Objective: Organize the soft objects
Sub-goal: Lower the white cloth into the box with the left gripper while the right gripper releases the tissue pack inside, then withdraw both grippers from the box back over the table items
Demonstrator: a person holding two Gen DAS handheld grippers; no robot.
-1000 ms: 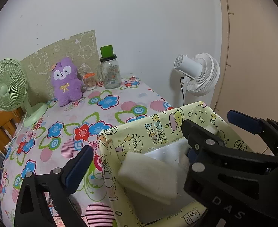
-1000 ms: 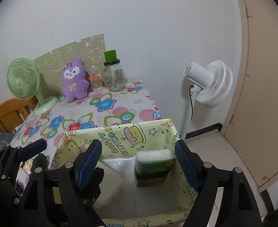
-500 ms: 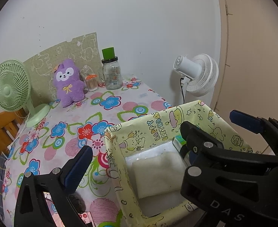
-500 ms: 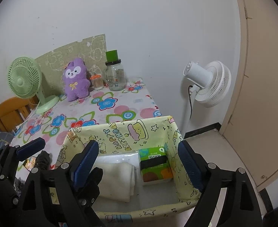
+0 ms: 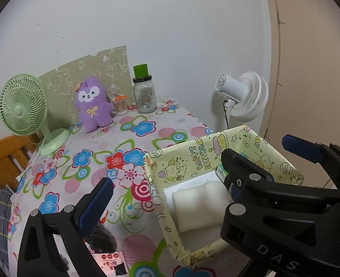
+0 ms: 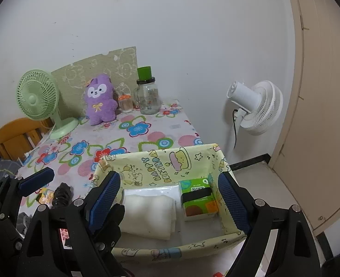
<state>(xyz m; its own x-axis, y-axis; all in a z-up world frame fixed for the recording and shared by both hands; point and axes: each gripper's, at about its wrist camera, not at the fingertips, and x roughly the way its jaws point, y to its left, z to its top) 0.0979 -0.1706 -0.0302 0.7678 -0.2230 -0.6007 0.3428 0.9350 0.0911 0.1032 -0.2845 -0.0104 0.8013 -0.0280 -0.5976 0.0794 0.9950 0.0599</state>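
Note:
A yellow cartoon-print fabric bin [image 6: 170,161] [image 5: 206,147] sits at the near right corner of the flowered table. Inside lie a folded white towel [image 6: 149,212] [image 5: 200,205] and a green tissue pack [image 6: 198,198]. A purple plush bunny [image 6: 100,100] [image 5: 92,103] sits at the far side of the table. My right gripper [image 6: 167,198] is open and empty above the bin. My left gripper [image 5: 167,203] is open and empty over the bin's left wall; the other gripper's body covers its right side. A black soft item [image 6: 62,195] [image 5: 105,237] lies left of the bin.
A green desk fan [image 6: 39,100] stands at the far left, beside a glass jar with a green lid [image 6: 148,97] and a small orange-lidded container [image 6: 126,102]. A white floor fan [image 6: 255,107] stands right of the table. A wooden chair [image 6: 15,136] is at left.
Both grippers have pulled back and up from the bin. The towel and tissue pack, first tilted near the jaws, now lie flat in the bin.

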